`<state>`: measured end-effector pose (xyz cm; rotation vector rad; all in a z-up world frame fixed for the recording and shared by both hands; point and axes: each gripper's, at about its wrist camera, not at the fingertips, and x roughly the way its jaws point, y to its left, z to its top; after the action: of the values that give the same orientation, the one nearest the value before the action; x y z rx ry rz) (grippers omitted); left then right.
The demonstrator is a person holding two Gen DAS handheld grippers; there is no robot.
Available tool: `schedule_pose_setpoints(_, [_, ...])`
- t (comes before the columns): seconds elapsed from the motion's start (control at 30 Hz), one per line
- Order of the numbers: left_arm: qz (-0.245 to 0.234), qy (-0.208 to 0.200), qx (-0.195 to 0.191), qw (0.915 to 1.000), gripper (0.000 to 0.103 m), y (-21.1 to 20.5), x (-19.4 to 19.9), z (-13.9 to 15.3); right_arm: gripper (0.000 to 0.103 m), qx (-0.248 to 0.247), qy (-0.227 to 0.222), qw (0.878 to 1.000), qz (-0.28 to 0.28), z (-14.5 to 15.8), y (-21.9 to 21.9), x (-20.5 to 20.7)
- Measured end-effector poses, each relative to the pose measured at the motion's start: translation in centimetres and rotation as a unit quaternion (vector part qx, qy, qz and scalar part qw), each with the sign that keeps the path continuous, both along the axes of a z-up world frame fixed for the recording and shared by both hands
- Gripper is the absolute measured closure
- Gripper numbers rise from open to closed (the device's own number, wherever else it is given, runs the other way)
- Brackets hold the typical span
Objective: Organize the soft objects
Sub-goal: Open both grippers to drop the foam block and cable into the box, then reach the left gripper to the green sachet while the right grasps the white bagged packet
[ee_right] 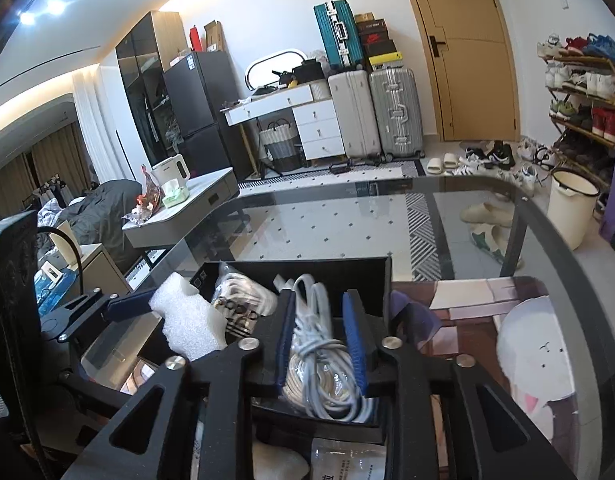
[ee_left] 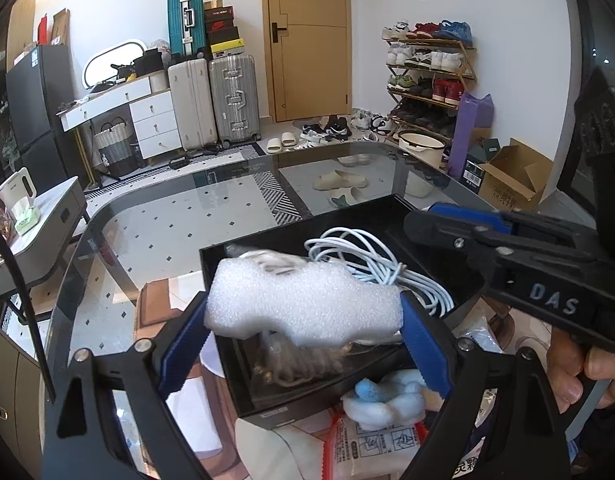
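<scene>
In the lower centre of the left wrist view, our left gripper (ee_left: 305, 332) is clamped on a white foam block (ee_left: 303, 304), its blue pads pressing both ends, and the block hangs just above the black tray (ee_left: 387, 216) that sits on the glass worktop (ee_left: 167, 232). Inside the tray, toward the centre right of that frame, lies a coiled white cable (ee_left: 371, 264), and beneath the foam a crinkled clear bag is dimly visible. At the bottom, just outside the tray's near wall, rests a blue-and-white soft lump (ee_left: 387, 400). In the right wrist view, our right gripper (ee_right: 321, 340) sits lower centre, its jaws closed around the white cable bundle (ee_right: 323, 356) inside the tray (ee_right: 339, 270). The foam block (ee_right: 187, 320) appears at centre left of that frame, pinched by the left gripper (ee_right: 147, 304), beside a bagged cable (ee_right: 243, 300).
</scene>
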<state>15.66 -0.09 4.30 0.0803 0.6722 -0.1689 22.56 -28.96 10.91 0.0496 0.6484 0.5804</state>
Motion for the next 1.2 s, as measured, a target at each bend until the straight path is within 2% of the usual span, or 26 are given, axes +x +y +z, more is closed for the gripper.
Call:
schedule_pose_setpoints(0.23, [0.004,0.003,0.003,1.0000,0.011,-0.2,0.3,-0.3,0.054,0.000,-0.007,1.000,-0.009,0.4,-1.5,-1.0])
schedule_pose_setpoints(0.27, [0.006,0.005,0.003,1.0000,0.008,-0.1,0.3,-0.3,0.051,0.000,-0.008,1.000,-0.012,0.4,-1.8,-1.2])
schedule_pose_setpoints(0.33, [0.011,0.009,-0.003,0.9999,0.005,0.2,0.1,-0.1,0.039,0.002,-0.007,1.000,-0.018,0.5,-2.6,-1.6])
schedule_pose_setpoints(0.4, [0.011,0.011,-0.010,0.9998,0.002,0.4,-0.1,0.0,0.013,0.008,-0.008,1.000,-0.025,0.7,-3.3,-1.9])
schedule_pose_setpoints(0.5, [0.016,0.006,-0.018,0.9997,0.000,0.8,-0.6,0.2,0.004,0.014,-0.013,0.999,-0.037,1.0,-4.6,-2.6])
schedule_pose_setpoints(0.7, [0.029,0.007,-0.044,0.9986,0.000,1.9,-1.7,0.6,0.001,0.001,-0.012,0.999,-0.043,1.3,-5.9,-3.6])
schedule_pose_setpoints(1.2, [0.057,0.007,-0.045,0.9973,0.000,2.7,-5.3,0.0,0.001,-0.099,0.021,0.995,-0.001,-0.3,-4.6,-5.2])
